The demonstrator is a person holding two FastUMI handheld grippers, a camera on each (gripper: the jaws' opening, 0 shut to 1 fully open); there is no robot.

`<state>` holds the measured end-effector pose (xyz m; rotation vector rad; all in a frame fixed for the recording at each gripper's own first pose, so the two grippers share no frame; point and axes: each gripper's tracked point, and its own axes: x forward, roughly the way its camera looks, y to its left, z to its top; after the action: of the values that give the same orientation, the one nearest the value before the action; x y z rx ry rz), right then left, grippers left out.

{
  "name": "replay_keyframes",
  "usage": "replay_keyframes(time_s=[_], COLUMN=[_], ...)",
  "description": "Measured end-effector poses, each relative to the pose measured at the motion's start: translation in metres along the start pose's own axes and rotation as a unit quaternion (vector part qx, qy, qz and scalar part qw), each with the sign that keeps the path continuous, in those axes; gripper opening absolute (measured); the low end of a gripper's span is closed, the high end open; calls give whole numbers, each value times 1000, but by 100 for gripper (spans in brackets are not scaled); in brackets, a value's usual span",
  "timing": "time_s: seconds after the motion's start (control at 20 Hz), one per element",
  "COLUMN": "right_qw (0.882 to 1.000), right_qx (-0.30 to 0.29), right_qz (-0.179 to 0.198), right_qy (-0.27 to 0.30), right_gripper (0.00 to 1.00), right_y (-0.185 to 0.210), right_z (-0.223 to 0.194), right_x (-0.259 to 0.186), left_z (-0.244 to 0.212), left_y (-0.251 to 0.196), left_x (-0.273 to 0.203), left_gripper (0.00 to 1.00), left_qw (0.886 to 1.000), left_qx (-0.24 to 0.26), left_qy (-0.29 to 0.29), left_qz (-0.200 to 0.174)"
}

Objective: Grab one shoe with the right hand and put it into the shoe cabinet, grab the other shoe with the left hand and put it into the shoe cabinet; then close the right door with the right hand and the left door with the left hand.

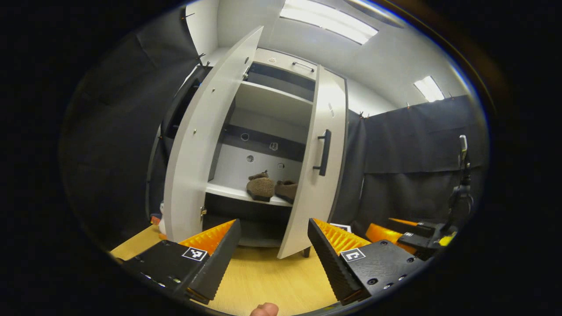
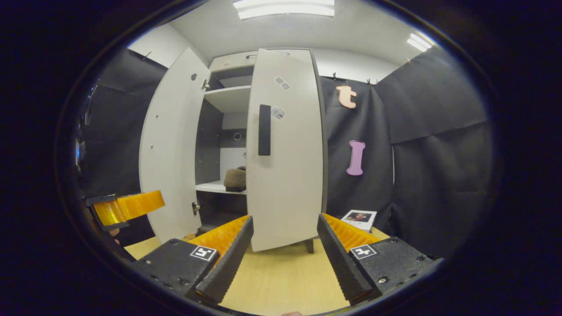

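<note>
Already both brown shoes (image 1: 268, 187) sit on the shoe cabinet (image 1: 281, 103) shelf; left gripper (image 1: 274, 254) and right gripper (image 2: 284, 254) hang spread and empty before the half-open doors.

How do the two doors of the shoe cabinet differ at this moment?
The left door stands swung wide and shows its plain inner face, while the right door is partly closed and shows its outer face. The right door shows a dark handle; on the left door I see only small hardware marks. Both are pale and tall, and neither is shut.
</note>
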<state>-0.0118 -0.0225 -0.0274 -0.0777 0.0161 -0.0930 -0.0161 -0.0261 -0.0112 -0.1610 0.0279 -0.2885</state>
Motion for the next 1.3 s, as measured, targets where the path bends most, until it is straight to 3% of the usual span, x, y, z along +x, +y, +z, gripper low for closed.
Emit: replay_keyframes(time_s=[0.1,0.25,0.45,0.55,0.75,0.8,1.05,1.3], right_qw=[1000,1000,1000,1000,1000,999,999,1000], right_qx=[-1,-7,-13,-14,-12,-13,-25,-19], right_qz=[-2,8,18,20,26,28,23,21], right_qy=[-9,-18,-17,-12,-9,-9,-15,-14], right_gripper=[95,95,92,95,95,95,99,95], right_y=[-1,4,7,8,11,12,5,4], right_z=[8,16,16,11,10,11,17,16], right_x=[3,9,9,8,9,9,11,14], left_z=[32,86,142,155,169,169,162,153], left_y=[-6,19,110,163,237,248,267,269], left_x=[-2,-4,-12,-17,5,10,24,28], left_gripper=[94,100,100,100,100,94,94,94], left_qw=[999,994,989,984,971,969,969,969], left_qx=[-33,-80,-66,-50,-48,-48,-35,-12], left_qy=[-36,-79,-116,-126,-125,-122,-105,-91], left_qz=[-18,-5,64,117,197,208,220,231])
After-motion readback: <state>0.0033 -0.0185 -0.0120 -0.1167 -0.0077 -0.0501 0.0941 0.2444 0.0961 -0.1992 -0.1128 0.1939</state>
